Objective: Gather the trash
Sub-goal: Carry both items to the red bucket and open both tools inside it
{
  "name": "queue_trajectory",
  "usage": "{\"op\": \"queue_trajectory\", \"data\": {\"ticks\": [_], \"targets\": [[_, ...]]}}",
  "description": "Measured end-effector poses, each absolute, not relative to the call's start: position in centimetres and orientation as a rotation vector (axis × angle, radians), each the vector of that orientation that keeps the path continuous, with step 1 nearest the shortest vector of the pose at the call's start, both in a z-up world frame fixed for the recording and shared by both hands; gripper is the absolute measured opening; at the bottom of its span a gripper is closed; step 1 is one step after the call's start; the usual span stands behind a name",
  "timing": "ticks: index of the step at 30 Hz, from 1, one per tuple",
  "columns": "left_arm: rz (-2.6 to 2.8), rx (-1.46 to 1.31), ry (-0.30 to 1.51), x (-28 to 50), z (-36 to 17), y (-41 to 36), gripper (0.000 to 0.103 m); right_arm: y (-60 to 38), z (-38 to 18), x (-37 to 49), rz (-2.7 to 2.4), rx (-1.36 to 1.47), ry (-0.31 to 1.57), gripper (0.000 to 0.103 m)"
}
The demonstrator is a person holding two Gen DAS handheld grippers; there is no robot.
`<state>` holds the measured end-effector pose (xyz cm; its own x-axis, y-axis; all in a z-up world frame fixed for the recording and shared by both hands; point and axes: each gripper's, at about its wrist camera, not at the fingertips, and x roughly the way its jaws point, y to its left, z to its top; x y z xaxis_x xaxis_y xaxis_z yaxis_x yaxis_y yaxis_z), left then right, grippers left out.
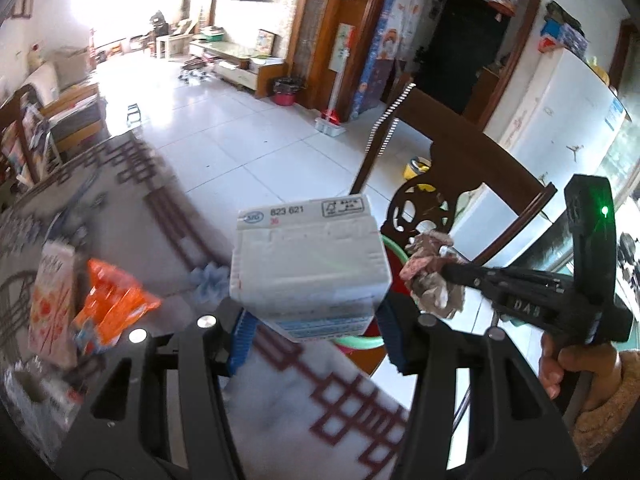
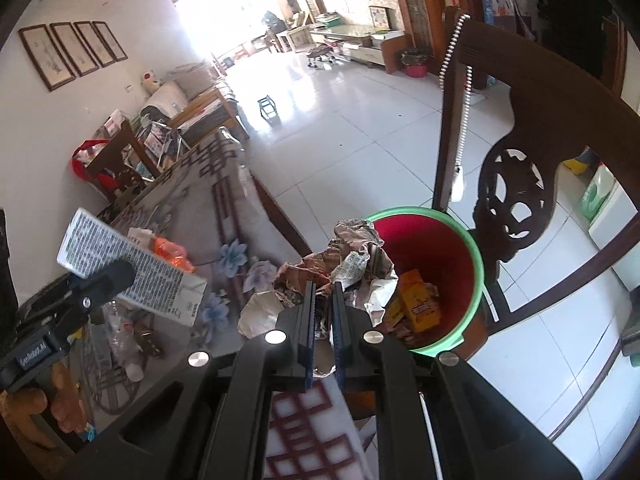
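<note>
My left gripper (image 1: 314, 314) is shut on a white carton (image 1: 310, 264) and holds it above the table edge; the carton also shows in the right wrist view (image 2: 132, 268). My right gripper (image 2: 323, 300) is shut on a crumpled paper wad (image 2: 344, 272), held beside the rim of a red bin with a green rim (image 2: 478, 264). The wad and right gripper show in the left wrist view (image 1: 432, 280). The bin holds a yellow box (image 2: 420, 306) and other scraps.
A patterned tablecloth (image 1: 312, 420) covers the table. An orange snack bag (image 1: 116, 304) and a Pocky box (image 1: 52, 300) lie at left. A crushed plastic bottle (image 2: 124, 340) lies on the table. A dark carved chair (image 2: 516, 184) stands behind the bin.
</note>
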<state>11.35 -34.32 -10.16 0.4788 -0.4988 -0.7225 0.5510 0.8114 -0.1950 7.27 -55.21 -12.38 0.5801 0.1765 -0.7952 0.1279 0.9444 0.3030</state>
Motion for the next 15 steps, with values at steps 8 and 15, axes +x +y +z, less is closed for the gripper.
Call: {"op": "queue_trajectory", "data": {"ticks": [8,15], "targets": [[-0.729,0.102,0.878,13.9,-11.1,-40.1,0.051,-58.5,-13.7,8.4,-0.024,0.379,0.970,0.008],[-0.788,0.130,0.920,16.0,-13.0,-44.0,0.051,-60.9,-14.8,9.5,-0.081,0.370,0.981,0.011]]}}
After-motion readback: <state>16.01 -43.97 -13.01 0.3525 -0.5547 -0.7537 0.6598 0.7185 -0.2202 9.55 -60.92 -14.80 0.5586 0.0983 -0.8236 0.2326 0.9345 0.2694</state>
